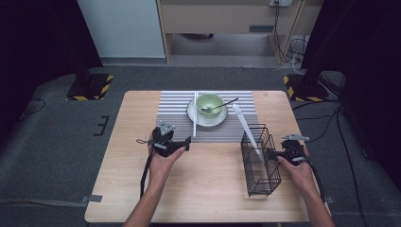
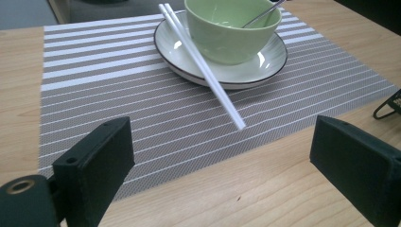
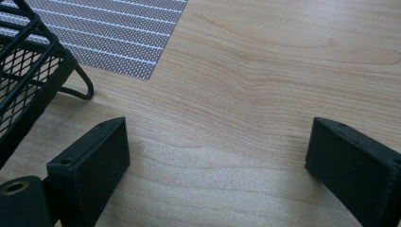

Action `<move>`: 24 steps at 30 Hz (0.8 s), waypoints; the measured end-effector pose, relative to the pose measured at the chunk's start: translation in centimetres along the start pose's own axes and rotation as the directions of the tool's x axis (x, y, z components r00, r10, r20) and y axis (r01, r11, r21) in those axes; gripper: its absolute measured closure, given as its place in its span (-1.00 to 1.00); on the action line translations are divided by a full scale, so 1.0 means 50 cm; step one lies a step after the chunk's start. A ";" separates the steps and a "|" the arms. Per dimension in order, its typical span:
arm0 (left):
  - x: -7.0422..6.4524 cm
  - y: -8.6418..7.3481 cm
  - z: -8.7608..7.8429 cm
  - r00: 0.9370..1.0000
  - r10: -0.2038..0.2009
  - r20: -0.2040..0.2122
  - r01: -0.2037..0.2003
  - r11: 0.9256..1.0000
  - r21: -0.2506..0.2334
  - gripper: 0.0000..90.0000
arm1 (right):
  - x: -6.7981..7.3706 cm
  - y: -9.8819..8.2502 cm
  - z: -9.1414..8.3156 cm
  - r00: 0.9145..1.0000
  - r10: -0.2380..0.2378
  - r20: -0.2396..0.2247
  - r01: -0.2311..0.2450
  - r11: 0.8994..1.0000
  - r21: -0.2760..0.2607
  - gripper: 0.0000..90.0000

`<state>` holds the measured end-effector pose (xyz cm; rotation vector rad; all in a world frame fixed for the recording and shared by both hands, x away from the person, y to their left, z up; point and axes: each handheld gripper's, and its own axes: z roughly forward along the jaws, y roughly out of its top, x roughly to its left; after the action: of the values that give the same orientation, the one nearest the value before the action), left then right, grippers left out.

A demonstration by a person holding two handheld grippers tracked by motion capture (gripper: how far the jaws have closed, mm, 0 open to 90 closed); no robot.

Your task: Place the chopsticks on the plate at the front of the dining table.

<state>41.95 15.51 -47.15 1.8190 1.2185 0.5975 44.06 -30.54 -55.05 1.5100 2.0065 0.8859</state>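
From the high view, the left gripper (image 1: 185, 143) sits mid-worktop just short of the striped mat (image 1: 175, 113), where white chopsticks (image 1: 194, 115) lean on the plate (image 1: 195, 116) under the green bowl (image 1: 210, 104). The right gripper (image 1: 273, 153) is beside the wire basket (image 1: 259, 161) near the right edge.

In the left gripper view, the jaws gape with nothing between them, the chopsticks (image 2: 203, 66) just ahead.

In the right gripper view, the jaws stand wide over bare wood, the basket (image 3: 28, 75) alongside.
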 end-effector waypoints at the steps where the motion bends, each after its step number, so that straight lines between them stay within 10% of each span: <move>1: 0.006 -0.002 -0.004 1.000 0.003 0.000 -0.003 1.000 0.001 -0.86 | 0.000 0.000 0.000 1.000 0.001 0.000 -0.001 1.000 0.000 -0.85; 24: 0.109 -0.061 -0.072 1.000 -0.003 -0.018 0.004 0.999 0.046 -0.91 | 0.002 0.001 0.002 1.000 0.001 0.003 -0.001 1.000 0.004 -0.88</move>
<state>39.94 22.35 -48.17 1.8530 1.2570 0.5889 44.12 -30.40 -55.06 1.5134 2.0061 0.8799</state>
